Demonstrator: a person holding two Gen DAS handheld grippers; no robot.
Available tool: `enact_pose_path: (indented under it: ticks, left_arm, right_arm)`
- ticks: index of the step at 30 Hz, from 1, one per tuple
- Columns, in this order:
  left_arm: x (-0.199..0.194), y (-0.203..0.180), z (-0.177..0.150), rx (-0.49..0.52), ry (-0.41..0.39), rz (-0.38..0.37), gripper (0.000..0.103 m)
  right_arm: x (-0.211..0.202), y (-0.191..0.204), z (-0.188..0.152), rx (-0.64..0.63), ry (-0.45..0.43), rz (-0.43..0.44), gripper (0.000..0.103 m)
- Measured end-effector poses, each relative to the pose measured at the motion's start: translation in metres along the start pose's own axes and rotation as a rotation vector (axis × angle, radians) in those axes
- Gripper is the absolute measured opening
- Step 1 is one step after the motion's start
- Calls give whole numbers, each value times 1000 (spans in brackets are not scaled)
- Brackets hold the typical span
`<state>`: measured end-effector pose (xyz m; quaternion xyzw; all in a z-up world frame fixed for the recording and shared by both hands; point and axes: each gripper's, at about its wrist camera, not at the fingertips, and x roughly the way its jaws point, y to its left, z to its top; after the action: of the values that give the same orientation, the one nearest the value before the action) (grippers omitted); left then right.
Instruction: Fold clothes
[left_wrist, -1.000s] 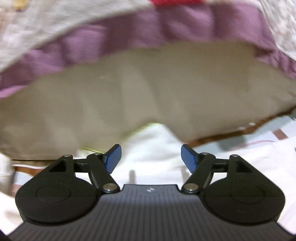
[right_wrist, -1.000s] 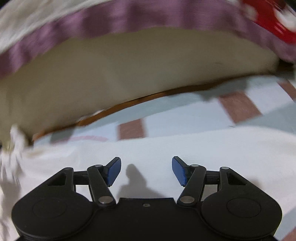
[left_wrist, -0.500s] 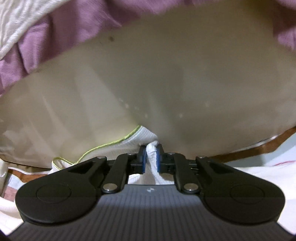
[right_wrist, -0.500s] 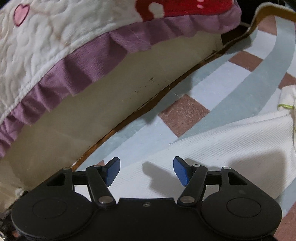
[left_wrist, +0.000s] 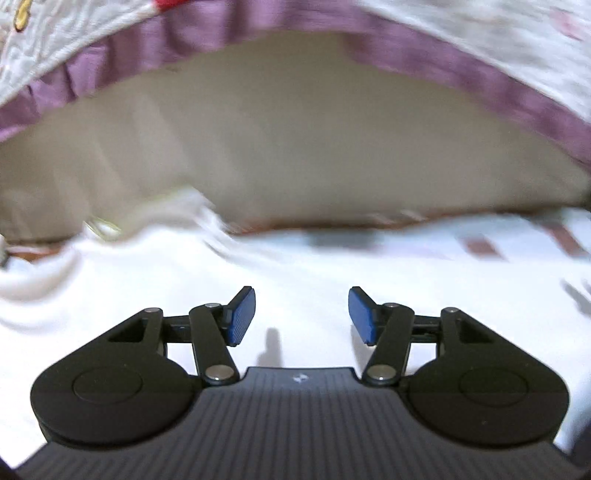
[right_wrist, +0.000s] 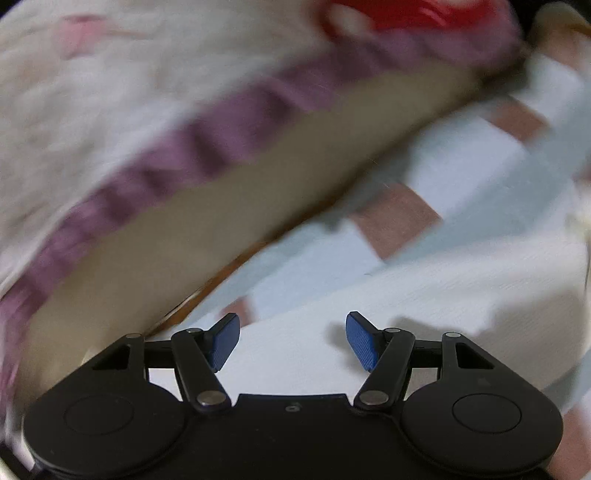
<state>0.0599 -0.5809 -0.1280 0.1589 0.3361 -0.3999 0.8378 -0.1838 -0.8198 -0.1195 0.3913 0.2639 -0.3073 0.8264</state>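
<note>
White garment lies spread on the checked mat, under both tools, its bunched edge near the beige wall. Left gripper: jaws wide apart, empty, over the cloth. Right gripper: same, parted, nothing held, above the garment's edge. Purple-trimmed quilt overhangs. Both views blurred.

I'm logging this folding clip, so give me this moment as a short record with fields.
left gripper: open, holding nothing, above the white garment
right gripper: open, holding nothing, over the garment's edge
garment: lies on the checked sheet
behind: beige mattress side under a quilt with a purple frill
image: motion blur in both views
</note>
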Motion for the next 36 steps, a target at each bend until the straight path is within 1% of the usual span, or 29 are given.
enact_pose_path:
  ticks: [1, 2, 3, 6, 8, 10, 11, 12, 13, 15, 17, 18, 19, 20, 21, 22, 23, 24, 25, 26, 27, 28, 29, 31, 32, 33, 34, 35, 36]
  left_arm:
    - [-3, -14, -8, 31, 22, -23, 53]
    - [-5, -28, -15, 64, 44, -42, 53]
    - [-10, -35, -25, 76, 64, -45, 53]
    - [-27, -47, -54, 92, 123, -35, 54]
    - [-31, -50, -57, 6, 161, -57, 54]
    - [-28, -50, -56, -57, 174, -77, 54]
    - [-26, -52, -57, -73, 178, -74, 54]
    - [-28, -52, -59, -76, 177, -60, 54]
    - [-26, -50, -62, -80, 177, -46, 54]
    - [-19, -46, -67, -92, 177, -22, 54]
    - [-17, -44, -66, -128, 180, -18, 54]
    - [-18, -43, -66, -129, 181, -15, 54]
    - [-20, -44, -66, -123, 181, -11, 54]
    - [-22, -44, -67, -118, 181, -8, 54]
    - [-24, -44, -67, -112, 182, -4, 54]
    - [-25, -44, -67, -107, 182, 0, 54]
    - [-27, -44, -67, -101, 182, 4, 54]
    - [-29, -44, -67, -95, 182, 8, 54]
    - [-31, -44, -67, -90, 182, 12, 54]
    - [-33, -44, -67, -84, 182, 15, 54]
    - [-34, -44, -67, -79, 182, 19, 54]
    - [-36, -44, -67, -73, 183, 23, 54]
    - [-37, -44, -67, -70, 183, 23, 54]
    - [-37, -43, -67, -66, 186, 21, 55]
    - [-36, -43, -67, -64, 187, 19, 55]
    - [-36, -42, -67, -62, 188, 18, 55]
    - [-37, -42, -67, -59, 194, 19, 55]
    - [-38, -42, -66, -55, 202, 20, 55]
    - [-39, -42, -66, -52, 210, 21, 55]
  right_arm:
    - [-21, 4, 4, -82, -46, -7, 76]
    - [-38, 2, 6, -126, -87, -55, 82]
    - [-47, -5, 7, -130, -103, -118, 88]
    - [-53, -44, 4, -69, -85, -335, 88]
    - [-48, -80, -1, 0, -47, -464, 88]
    - [-43, -118, -9, 87, 3, -537, 87]
    - [-43, -132, -13, 125, 25, -551, 86]
    - [-44, -143, -18, 160, 45, -548, 81]
    - [-47, -149, -22, 189, 52, -532, 79]
    - [-52, -150, -19, 222, 3, -470, 79]
    - [-43, -149, -17, 244, -17, -422, 80]
    - [-35, -151, -17, 250, -9, -421, 80]
    - [-25, -154, -19, 249, 4, -449, 80]
    - [-15, -158, -21, 246, 13, -485, 84]
    - [-9, -161, -20, 248, 1, -508, 84]
    - [-7, -163, -17, 254, -27, -519, 80]
    - [-7, -165, -13, 258, -63, -498, 67]
    - [-8, -168, -11, 260, -105, -449, 13]
    - [-14, -172, -8, 287, -150, -394, 12]
    - [-27, -174, -6, 316, -210, -370, 12]
    - [-42, -175, -3, 330, -278, -375, 11]
    - [-56, -175, 0, 327, -341, -400, 11]
    - [-64, -175, 3, 316, -369, -427, 11]
    - [-65, -177, 6, 302, -359, -465, 12]
    - [-56, -179, 4, 293, -315, -516, 13]
    - [-46, -180, 3, 283, -259, -586, 25]
    - [-38, -181, 2, 273, -214, -666, 47]
    - [-34, -182, 3, 263, -183, -749, 53]
    - [-33, -182, 3, 252, -166, -817, 54]
